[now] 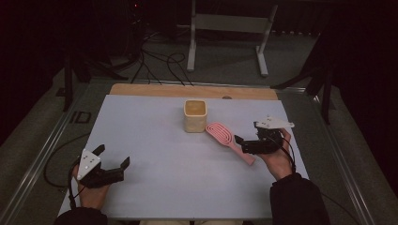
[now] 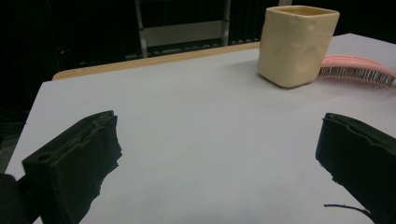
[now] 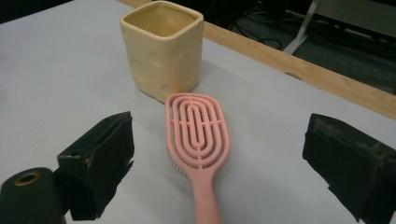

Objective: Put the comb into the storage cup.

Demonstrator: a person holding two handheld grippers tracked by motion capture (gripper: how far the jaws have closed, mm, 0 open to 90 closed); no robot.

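Where the white table top [image 1: 155,140] meets its far wooden edge strip [image 1: 192,91], a cream square-mouthed cup [image 1: 195,116] stands upright, a little beyond the table's middle. Item two, a pink hairbrush [image 1: 230,140], lies bristles down just right of the cup, its slotted oval head near the cup's base, though contact between them cannot be made out; its handle runs toward the near right. Item three, the right gripper [image 1: 248,140], held in a person's hand at the right side of the table, sits over the brush handle; in the right gripper view its jaws stand wide apart on either side of the hairbrush [image 3: 198,140] and touch nothing, the cup [image 3: 162,51] behind. Item four, the left gripper [image 1: 112,157], rests low at the near left, well apart from both objects, jaws likewise spread and empty over bare table [image 2: 201,140]; its view shows the cup [image 2: 296,44] and brush head [image 2: 357,70] at far right.
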